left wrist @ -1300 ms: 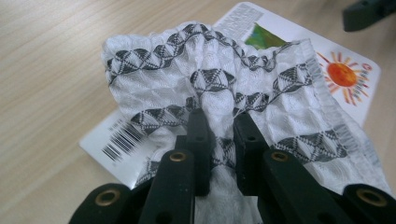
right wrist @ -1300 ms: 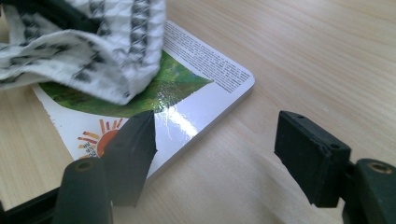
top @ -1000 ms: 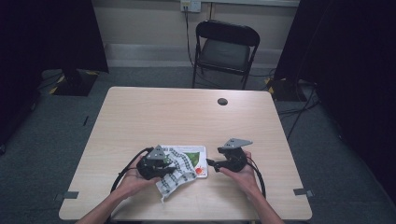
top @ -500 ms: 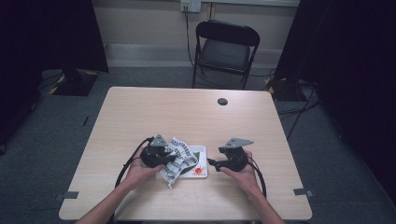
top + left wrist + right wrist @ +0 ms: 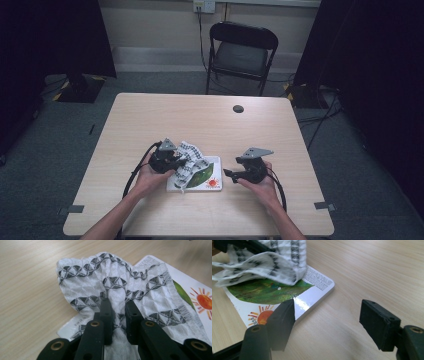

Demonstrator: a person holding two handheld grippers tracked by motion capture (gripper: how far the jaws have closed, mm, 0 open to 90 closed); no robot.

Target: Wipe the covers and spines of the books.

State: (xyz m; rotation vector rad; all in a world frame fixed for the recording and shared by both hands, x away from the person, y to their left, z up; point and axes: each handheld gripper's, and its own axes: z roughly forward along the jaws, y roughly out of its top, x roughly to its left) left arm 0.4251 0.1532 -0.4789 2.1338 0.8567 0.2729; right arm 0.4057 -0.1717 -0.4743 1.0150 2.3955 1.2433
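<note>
Where bunched cloth (image 5: 117, 290) (pinched in left gripper (image 5: 117, 315)) hides book (image 5: 317, 287): right gripper (image 5: 328, 315) spread, empty.

Left claw (image 5: 176, 162): black body, grey three-cornered plate on top, black cable looping behind.
Right claw (image 5: 231, 173): same build.
Jaws: black bars, brass-ringed screw holes.
Forearms: bare, sleeveless.

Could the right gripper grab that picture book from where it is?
Probably yes. The right gripper stands open beside the book, whose near corner lies bare; the cloth, pinched by the left gripper, covers only its far part.
</note>
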